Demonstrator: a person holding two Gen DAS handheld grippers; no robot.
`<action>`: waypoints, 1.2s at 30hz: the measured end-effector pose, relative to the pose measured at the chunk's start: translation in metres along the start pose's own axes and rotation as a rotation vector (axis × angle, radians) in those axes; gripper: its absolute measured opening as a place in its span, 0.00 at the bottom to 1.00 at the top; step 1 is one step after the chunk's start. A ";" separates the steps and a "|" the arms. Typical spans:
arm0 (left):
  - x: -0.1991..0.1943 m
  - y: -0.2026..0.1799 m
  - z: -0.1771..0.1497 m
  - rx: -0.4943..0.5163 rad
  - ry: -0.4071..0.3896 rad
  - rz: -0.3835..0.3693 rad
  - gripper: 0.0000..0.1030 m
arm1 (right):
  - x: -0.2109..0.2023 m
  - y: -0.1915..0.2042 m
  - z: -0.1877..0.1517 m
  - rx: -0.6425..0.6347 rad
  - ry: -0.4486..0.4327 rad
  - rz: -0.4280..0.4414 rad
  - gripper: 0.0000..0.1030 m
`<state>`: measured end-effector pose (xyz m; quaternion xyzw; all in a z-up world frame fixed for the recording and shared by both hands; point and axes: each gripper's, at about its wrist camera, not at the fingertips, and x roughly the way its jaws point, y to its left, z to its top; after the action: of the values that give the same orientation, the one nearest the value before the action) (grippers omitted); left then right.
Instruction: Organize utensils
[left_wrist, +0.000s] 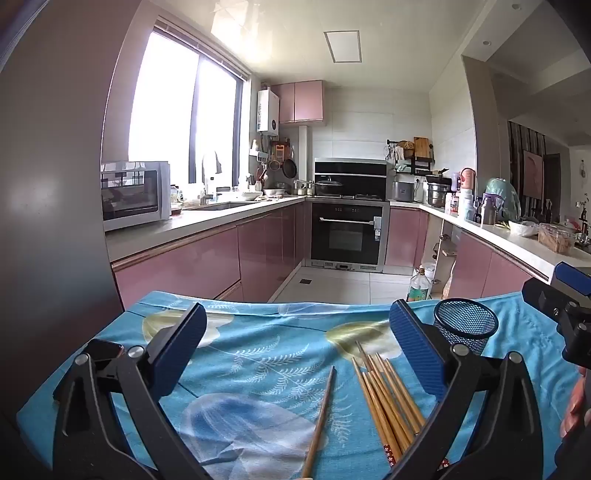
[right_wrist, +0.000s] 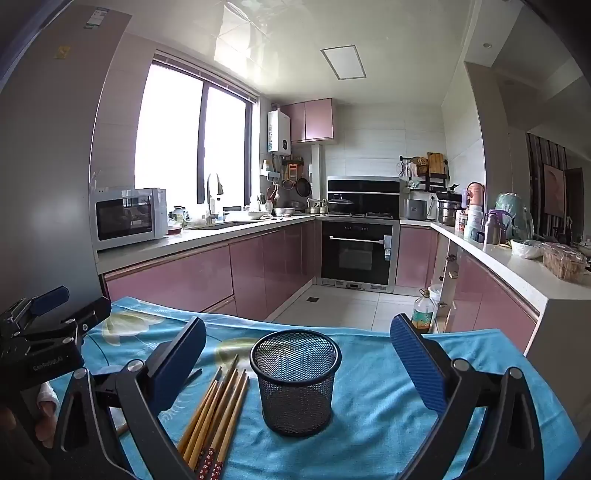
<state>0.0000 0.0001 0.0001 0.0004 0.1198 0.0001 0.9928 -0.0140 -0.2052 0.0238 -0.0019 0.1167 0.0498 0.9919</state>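
Note:
A bundle of several wooden chopsticks (left_wrist: 388, 398) lies on the blue patterned cloth (left_wrist: 258, 362), and one single chopstick (left_wrist: 319, 421) lies apart to its left. A black mesh cup (left_wrist: 466, 325) stands upright beyond the bundle on the right. My left gripper (left_wrist: 297, 347) is open and empty, just above the chopsticks. In the right wrist view the mesh cup (right_wrist: 295, 380) stands between the fingers of my right gripper (right_wrist: 298, 358), which is open and empty. The chopstick bundle (right_wrist: 218, 410) lies left of the cup. Each gripper shows at the edge of the other's view.
The cloth (right_wrist: 388, 406) covers a small table whose far edge drops to the kitchen floor. A bottle (right_wrist: 423, 312) stands on the floor beyond it. Pink cabinets, a microwave (right_wrist: 127, 218) and an oven (right_wrist: 356, 251) line the room behind.

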 end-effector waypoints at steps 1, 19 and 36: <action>0.000 0.000 0.000 0.004 -0.003 -0.002 0.95 | 0.001 0.000 0.000 -0.002 0.001 0.001 0.94; -0.001 0.002 0.007 0.001 -0.014 -0.011 0.95 | -0.002 0.002 0.001 -0.009 -0.023 -0.007 0.94; -0.006 0.002 0.002 -0.002 -0.029 -0.017 0.95 | -0.002 0.001 0.000 -0.001 -0.033 -0.020 0.94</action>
<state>-0.0053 0.0023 0.0040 -0.0016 0.1053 -0.0083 0.9944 -0.0164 -0.2049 0.0241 -0.0025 0.1001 0.0401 0.9942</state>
